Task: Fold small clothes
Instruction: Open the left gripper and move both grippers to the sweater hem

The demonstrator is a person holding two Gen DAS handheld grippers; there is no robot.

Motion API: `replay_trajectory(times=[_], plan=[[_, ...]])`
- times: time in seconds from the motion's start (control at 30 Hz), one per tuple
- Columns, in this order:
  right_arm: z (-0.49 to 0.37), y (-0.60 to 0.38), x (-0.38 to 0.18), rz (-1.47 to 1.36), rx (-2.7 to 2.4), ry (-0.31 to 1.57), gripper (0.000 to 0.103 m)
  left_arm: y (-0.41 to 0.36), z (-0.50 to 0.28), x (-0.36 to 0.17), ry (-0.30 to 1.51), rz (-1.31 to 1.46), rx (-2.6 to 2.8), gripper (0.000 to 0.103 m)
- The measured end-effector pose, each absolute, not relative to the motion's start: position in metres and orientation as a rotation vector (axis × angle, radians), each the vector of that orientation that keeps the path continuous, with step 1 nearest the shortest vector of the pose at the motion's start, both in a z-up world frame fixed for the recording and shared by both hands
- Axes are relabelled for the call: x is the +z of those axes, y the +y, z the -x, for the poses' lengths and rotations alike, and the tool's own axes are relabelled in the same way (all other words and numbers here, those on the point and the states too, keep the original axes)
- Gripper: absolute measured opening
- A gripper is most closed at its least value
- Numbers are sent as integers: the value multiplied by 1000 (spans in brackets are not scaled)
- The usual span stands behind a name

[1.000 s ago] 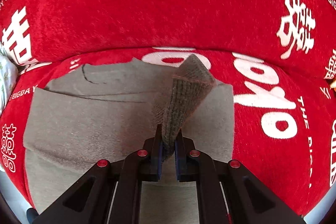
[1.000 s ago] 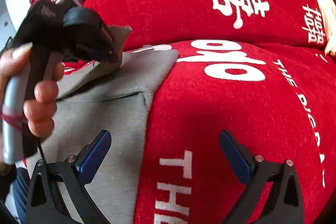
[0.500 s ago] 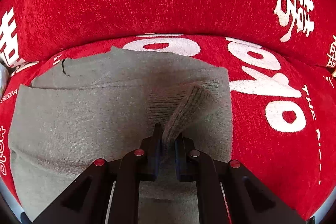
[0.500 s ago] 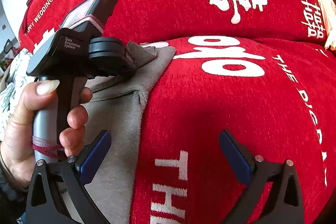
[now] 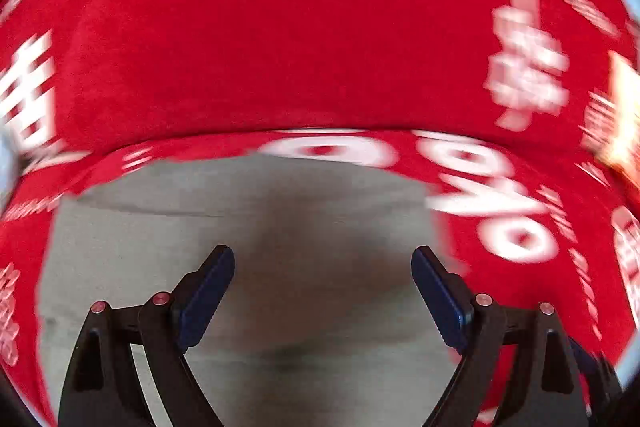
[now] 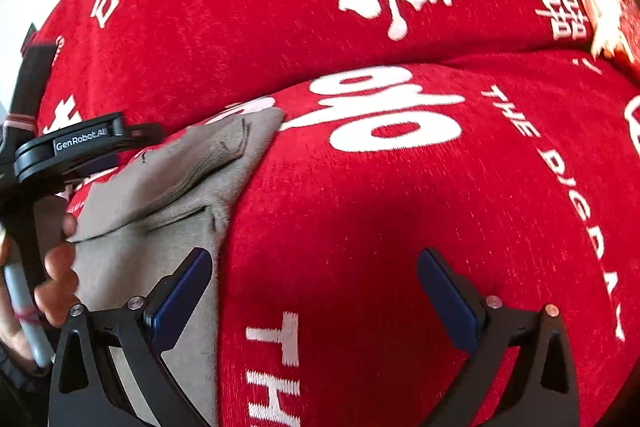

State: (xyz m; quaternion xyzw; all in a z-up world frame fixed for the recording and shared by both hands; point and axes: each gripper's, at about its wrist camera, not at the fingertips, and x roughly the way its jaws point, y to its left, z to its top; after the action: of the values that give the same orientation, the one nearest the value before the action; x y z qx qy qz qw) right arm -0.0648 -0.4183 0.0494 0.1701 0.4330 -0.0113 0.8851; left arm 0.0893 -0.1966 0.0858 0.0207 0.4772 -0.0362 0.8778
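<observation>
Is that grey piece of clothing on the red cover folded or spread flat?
Partly folded. In the right wrist view the grey garment has a ribbed end doubled back over its body, leaving stacked layers and a crease.

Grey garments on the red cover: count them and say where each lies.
1. A single grey garment lies on the red cover, below the open left tongs and at the left of the right wrist view. Others may sit outside the frames.
</observation>
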Motion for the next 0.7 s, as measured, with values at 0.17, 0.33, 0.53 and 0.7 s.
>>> replay_trajectory(times=[0.17, 0.33, 0.53, 0.7], plan=[[59, -410, 47, -341, -11, 914, 102, -199, -108, 43, 1109, -130, 32, 91], [54, -407, 49, -298, -54, 895, 102, -244, -59, 43, 1010, -296, -129, 88], [45, -385, 67, -269, -18, 773, 102, -173, -62, 83, 933, -178, -153, 88], [-15, -322, 66, -279, 198, 823, 102, -92, -90, 70, 995, -115, -20, 88]])
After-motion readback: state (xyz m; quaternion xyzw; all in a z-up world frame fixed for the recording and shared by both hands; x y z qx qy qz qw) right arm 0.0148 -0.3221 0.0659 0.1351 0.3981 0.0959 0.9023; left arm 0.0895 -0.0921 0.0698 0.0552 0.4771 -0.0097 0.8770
